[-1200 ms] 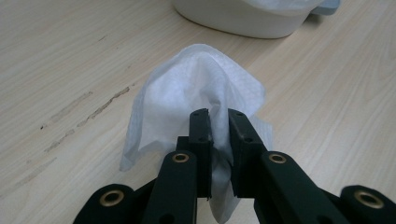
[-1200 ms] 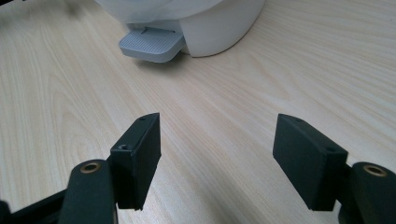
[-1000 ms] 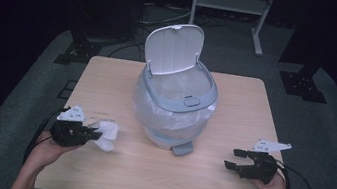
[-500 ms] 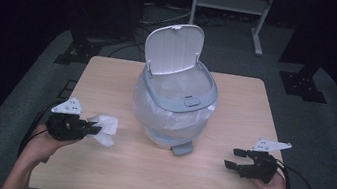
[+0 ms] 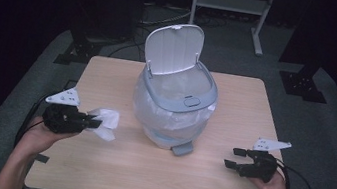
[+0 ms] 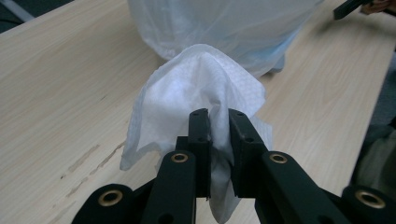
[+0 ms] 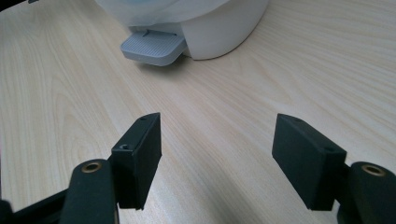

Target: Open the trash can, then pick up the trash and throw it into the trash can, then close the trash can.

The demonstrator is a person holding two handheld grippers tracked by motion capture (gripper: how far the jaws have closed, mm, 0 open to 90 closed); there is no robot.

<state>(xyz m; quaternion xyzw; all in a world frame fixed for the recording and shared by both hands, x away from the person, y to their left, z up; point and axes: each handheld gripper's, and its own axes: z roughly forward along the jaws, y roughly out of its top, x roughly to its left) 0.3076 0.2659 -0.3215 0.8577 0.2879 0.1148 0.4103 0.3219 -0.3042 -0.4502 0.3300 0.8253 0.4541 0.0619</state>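
A white pedal bin [image 5: 176, 98] lined with a clear bag stands mid-table with its lid [image 5: 172, 48] swung up. Its grey pedal [image 5: 181, 149] points toward the front edge and also shows in the right gripper view as the pedal [image 7: 152, 47]. My left gripper [image 5: 92, 123] is shut on a crumpled white tissue [image 5: 105, 121], held just above the table left of the bin. In the left gripper view the tissue [image 6: 196, 91] bulges out past the left gripper [image 6: 218, 122]. My right gripper [image 5: 234, 158] rests open at the front right, the right gripper [image 7: 217, 135] holding nothing.
The wooden table [image 5: 110, 166] has bare room in front of the bin and along both sides. A metal stand [image 5: 230, 5] and dark equipment bases [image 5: 304, 84] sit on the floor behind the table. Cables trail from both grippers.
My left gripper has lifted the tissue slightly and shifted a little left and back. The right gripper and the bin have not moved.
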